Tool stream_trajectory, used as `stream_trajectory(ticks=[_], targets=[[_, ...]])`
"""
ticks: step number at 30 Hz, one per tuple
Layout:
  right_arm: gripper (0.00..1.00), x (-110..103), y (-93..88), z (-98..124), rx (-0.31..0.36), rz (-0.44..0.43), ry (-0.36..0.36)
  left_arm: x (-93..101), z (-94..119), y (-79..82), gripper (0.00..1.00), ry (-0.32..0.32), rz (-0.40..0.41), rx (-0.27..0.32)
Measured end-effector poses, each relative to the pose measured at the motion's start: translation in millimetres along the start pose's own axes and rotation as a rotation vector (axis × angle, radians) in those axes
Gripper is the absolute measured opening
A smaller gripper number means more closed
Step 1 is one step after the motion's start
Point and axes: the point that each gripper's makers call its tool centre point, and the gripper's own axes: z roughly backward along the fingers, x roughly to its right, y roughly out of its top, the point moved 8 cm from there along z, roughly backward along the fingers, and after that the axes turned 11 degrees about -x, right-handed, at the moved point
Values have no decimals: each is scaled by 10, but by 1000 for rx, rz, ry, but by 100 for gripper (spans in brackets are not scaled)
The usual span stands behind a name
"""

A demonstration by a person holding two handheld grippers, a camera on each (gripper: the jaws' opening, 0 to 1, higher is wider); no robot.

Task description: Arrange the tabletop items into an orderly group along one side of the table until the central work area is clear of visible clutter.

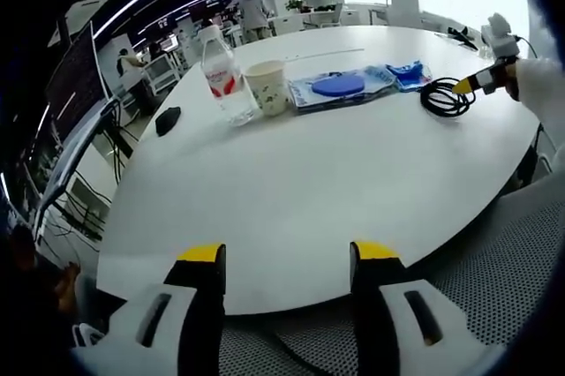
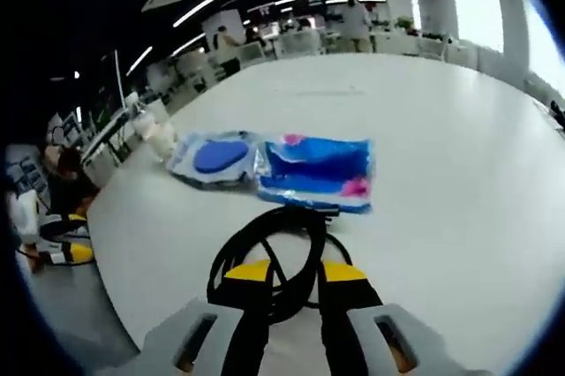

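Gathering the clutter was the step in hand: the right gripper [image 2: 289, 277] had its jaws pinched on a loop of the black cable coil [image 2: 269, 261], which lay on the white table [image 2: 441, 146] just beside the blue packet [image 2: 318, 171] and the bagged blue disc [image 2: 216, 157]. The left gripper [image 1: 289, 257] hung off the table's near edge, jaws apart, holding nothing. Beyond it stood the water bottle [image 1: 222, 76] and paper cup [image 1: 267, 87], side by side. Next, I judged, the coil needed dragging snug against the packets
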Motion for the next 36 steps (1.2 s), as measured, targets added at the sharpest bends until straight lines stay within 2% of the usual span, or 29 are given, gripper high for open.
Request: stream_trajectory(ticks=[3,8,14,17,19,26,29,33,36], targets=[[27,15,-25,-10,0,1,-4,0,13,13,57,-4,10,16],[42,10,-33,13,41,-40,23,-4,7,15,58,-5,14,22],[57,-5,12,86,110,4,48,7,17,28,58,-12,17,33],[66,-1,-5,114,119,-8,53,6,24,43,61,-23,38,53],[69,3,-30,126,122,-15,55,6,39,66,66,-32,56,81],[76,-22,-159,231,152,-46,57,7,42,96,77,-53,87,116],[78,-50,-217,286,158,-61,59,-5,75,146,85,-76,138,178],[79,-69,-290,355,164,-68,57,10,74,178,100,-104,154,213],[81,-95,-343,426,175,-80,64,26,85,199,100,-112,153,226]])
